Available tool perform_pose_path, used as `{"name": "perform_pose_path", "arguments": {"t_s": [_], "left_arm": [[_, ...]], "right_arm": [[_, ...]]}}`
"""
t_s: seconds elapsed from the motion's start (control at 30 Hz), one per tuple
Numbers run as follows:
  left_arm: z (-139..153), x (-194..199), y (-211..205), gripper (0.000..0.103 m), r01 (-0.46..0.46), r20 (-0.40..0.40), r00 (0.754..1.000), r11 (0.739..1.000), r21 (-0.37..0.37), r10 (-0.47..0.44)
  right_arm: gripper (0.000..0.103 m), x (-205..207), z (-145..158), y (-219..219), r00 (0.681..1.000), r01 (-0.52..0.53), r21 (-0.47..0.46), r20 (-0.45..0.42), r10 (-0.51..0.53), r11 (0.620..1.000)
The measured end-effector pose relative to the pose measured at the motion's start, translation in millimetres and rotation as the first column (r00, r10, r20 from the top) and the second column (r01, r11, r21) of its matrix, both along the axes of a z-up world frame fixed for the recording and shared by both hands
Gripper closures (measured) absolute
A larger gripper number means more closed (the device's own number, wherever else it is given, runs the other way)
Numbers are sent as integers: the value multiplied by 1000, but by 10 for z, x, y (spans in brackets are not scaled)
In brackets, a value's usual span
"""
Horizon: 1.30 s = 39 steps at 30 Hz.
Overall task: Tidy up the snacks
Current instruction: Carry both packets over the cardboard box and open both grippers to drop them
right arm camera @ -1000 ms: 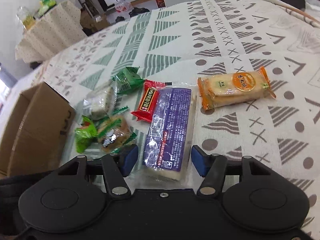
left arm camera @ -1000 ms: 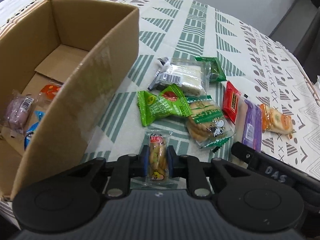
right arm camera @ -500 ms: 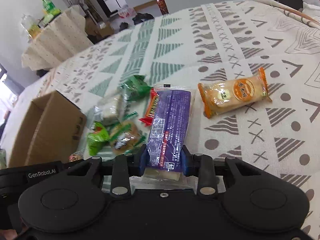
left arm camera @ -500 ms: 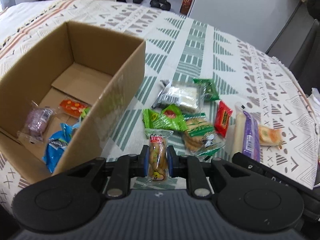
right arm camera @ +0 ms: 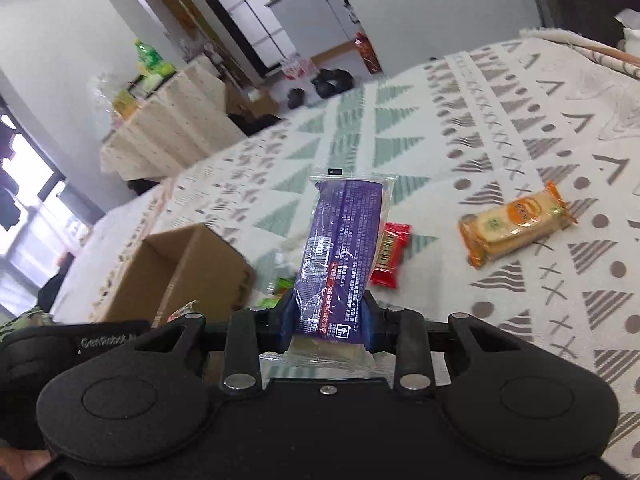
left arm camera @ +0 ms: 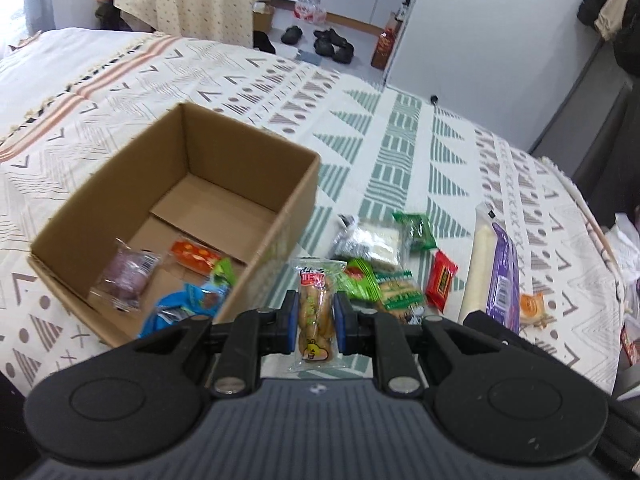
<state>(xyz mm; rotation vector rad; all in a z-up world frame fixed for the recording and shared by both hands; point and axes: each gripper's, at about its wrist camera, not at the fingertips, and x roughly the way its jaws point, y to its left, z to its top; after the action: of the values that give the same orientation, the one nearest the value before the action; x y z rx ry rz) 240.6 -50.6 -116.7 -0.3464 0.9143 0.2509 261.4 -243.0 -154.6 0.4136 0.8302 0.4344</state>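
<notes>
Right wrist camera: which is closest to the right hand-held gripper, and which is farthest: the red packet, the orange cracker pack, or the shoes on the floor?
From the right hand-held gripper:
1. Red packet, just ahead, peeking out to the right of the purple snack bar it holds.
2. Orange cracker pack, farther out on the right of the cloth.
3. Shoes, on the floor beyond the table's far edge.
</notes>
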Motion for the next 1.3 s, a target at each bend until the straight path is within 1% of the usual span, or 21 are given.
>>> {"name": "perform_pose_path", "arguments": {"t_s": [0.17, 0.3, 0.5, 0.73, 0.8, 0.9, 1.03, 1.3], "left_arm": [[137, -68, 144, 86, -38, 17, 999, 999, -1, 38], [278, -119, 256, 86, -45, 44, 998, 999, 23, 44], [389, -182, 443, 86, -79, 64, 995, 997, 22, 77], [452, -266, 718, 86, -125, 77, 989, 992, 17, 124], [471, -287, 810, 86, -137, 80, 988, 990, 20, 135], [472, -287, 952, 86, -155, 77, 985, 988, 20, 153], [426, -262, 1139, 86, -175, 70, 982, 985, 0, 174], [215, -148, 1345, 85, -151, 34, 988, 987, -64, 153]], "right_arm": [[72, -50, 88, 88, 999, -17, 40, 30, 15, 999], [72, -75, 139, 167, 999, -28, 64, 40, 25, 998], [72, -127, 241, 315, 996, -54, 87, 82, 47, 995], [72, -221, 235, 579, 995, -74, 135, 79, 64, 988], [72, -232, 216, 640, 996, -72, 162, 70, 61, 984], [72, -254, 194, 770, 995, -85, 192, 59, 75, 978], [72, -286, 171, 936, 993, -109, 206, 59, 99, 972], [72, -285, 149, 1140, 994, -111, 218, 47, 103, 970]]}}
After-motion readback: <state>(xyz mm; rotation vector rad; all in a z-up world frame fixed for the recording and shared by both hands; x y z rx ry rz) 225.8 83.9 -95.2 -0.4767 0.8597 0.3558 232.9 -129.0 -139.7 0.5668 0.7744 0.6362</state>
